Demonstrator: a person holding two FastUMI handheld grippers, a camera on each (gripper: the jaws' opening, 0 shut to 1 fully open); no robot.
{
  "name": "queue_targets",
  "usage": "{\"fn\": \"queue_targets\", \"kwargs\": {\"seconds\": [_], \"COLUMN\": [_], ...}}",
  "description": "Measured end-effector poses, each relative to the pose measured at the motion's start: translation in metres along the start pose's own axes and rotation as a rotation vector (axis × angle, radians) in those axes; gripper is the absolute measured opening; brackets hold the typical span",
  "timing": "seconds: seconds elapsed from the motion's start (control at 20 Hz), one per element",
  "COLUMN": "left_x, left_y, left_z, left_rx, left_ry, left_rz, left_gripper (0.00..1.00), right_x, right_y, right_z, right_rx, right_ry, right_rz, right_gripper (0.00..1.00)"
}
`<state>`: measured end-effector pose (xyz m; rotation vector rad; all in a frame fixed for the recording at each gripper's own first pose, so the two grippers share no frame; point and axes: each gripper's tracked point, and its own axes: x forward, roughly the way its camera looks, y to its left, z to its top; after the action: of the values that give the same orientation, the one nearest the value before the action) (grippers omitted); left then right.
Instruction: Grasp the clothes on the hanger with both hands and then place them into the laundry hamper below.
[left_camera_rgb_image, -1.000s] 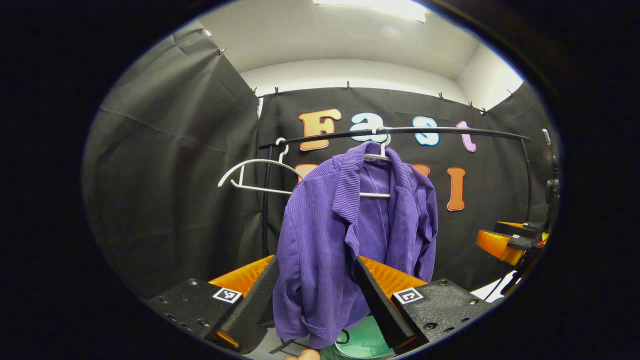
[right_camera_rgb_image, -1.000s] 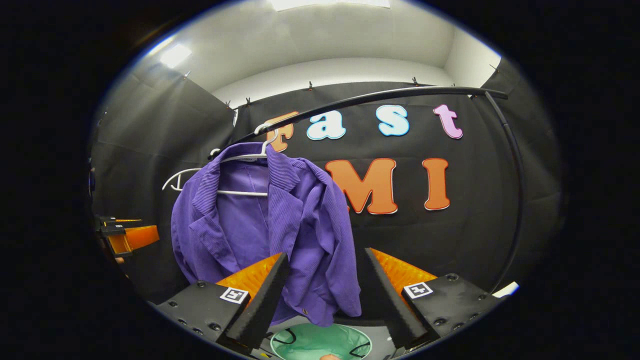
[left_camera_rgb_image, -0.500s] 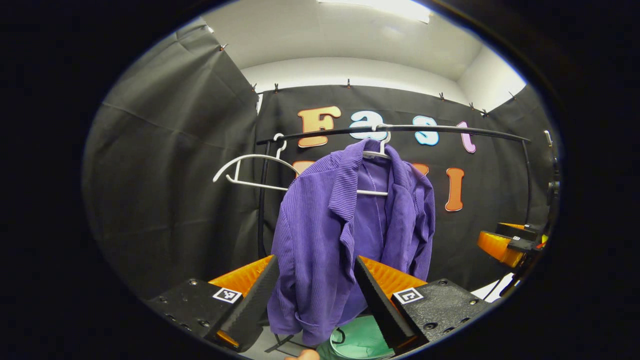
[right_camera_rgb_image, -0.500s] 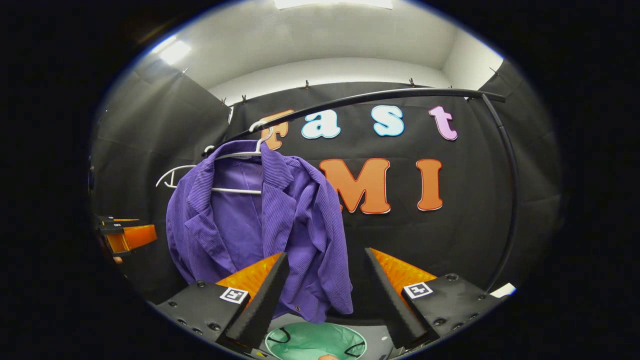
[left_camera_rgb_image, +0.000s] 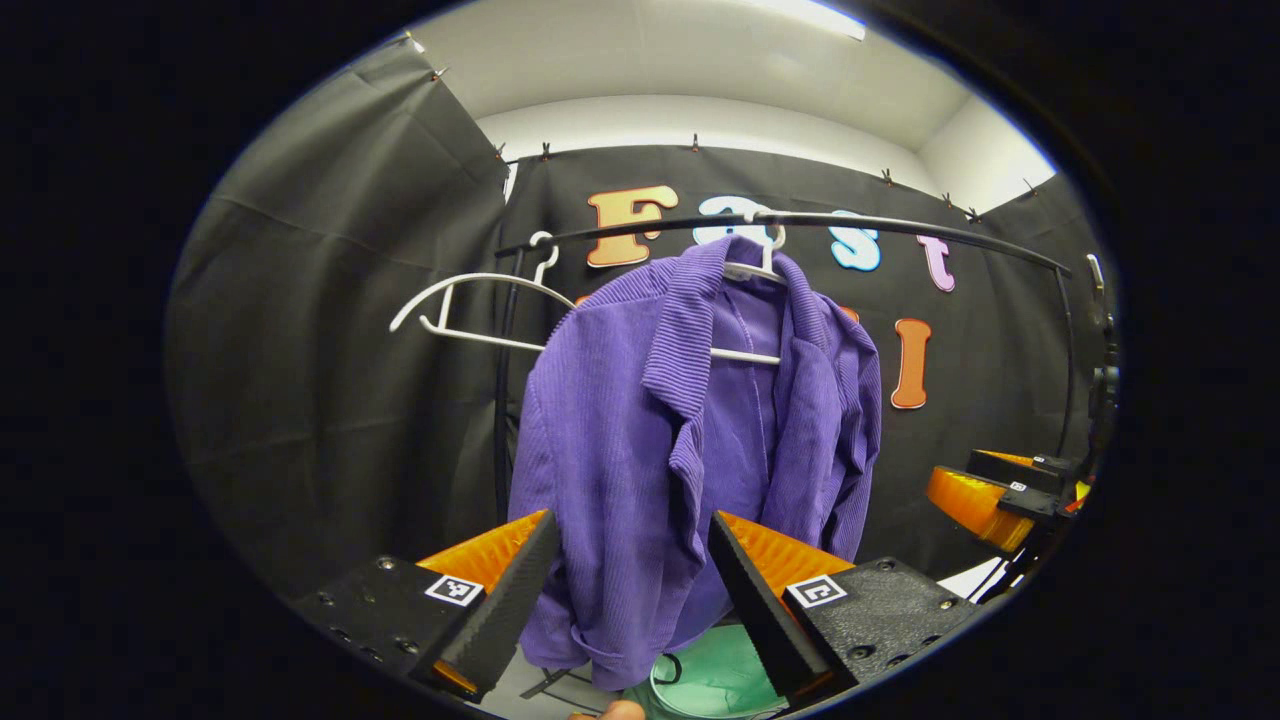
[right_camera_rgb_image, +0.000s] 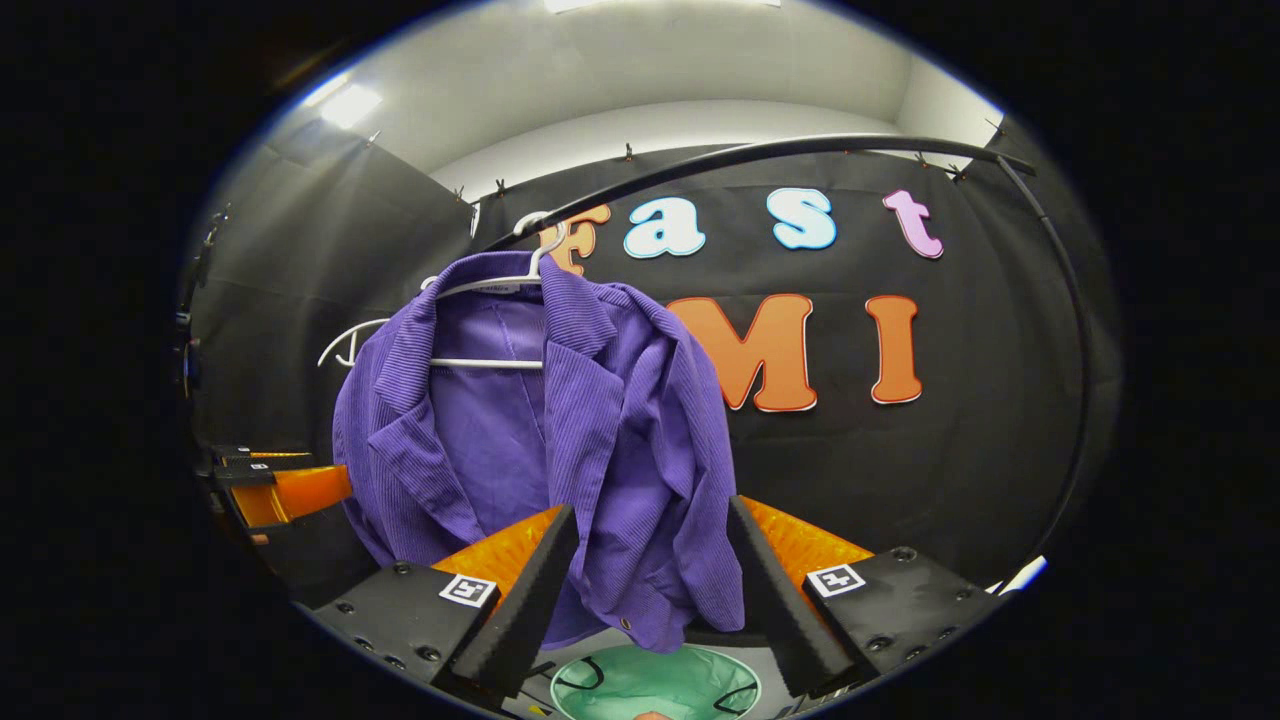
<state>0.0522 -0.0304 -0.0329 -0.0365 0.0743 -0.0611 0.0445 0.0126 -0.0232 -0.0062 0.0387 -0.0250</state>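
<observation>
left gripper view, nearest first: the left tongs (left_camera_rgb_image: 630, 590) stand spread wide with nothing between their fingers, and the purple jacket (left_camera_rgb_image: 650, 440) hangs straight ahead of them, its left front panel and sleeve framed in the gap but apart from both fingers. right gripper view gives the mirror case: the right tongs (right_camera_rgb_image: 650, 590) are spread too and hold nothing, and the jacket (right_camera_rgb_image: 560, 440) sits ahead and a little to their left, so its right sleeve and hem fall between the fingers while the body lies off to one side. the jacket's long axis runs vertical, from collar down to hem, and the two tongs flank it, one on each front panel; neither looks clearly nearer, so i judge the coming move as a forward reach by both onto the cloth. just below the hem is the green laundry hamper (right_camera_rgb_image: 655, 685), almost directly under the garment. farther back, the jacket rests on a white hanger (right_camera_rgb_image: 490, 290) hooked over the black rail (right_camera_rgb_image: 800, 150), with an empty white hanger (left_camera_rgb_image: 460, 310) beside it on the rail.
</observation>
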Motion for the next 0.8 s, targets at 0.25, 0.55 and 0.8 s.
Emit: {"fn": "queue_targets", "kwargs": {"seconds": [0.25, 0.55, 0.8], "left_x": [0.031, 0.071, 0.102], "left_y": [-0.008, -0.012, -0.009], "left_z": [-0.013, -0.013, -0.02], "left_rx": [-0.006, -0.007, 0.031], "left_ry": [0.026, 0.015, 0.033], "left_rz": [-0.017, -0.014, 0.023], "left_gripper": [0.92, 0.95, 0.89], "right_x": [0.034, 0.08, 0.119], "right_y": [0.02, 0.05, 0.06], "right_z": [-0.007, -0.022, -0.028], "right_rx": [0.037, 0.035, 0.04], "right_ry": [0.019, 0.04, 0.044], "right_rz": [0.042, 0.125, 0.138], "right_gripper": [0.97, 0.94, 0.75]}}
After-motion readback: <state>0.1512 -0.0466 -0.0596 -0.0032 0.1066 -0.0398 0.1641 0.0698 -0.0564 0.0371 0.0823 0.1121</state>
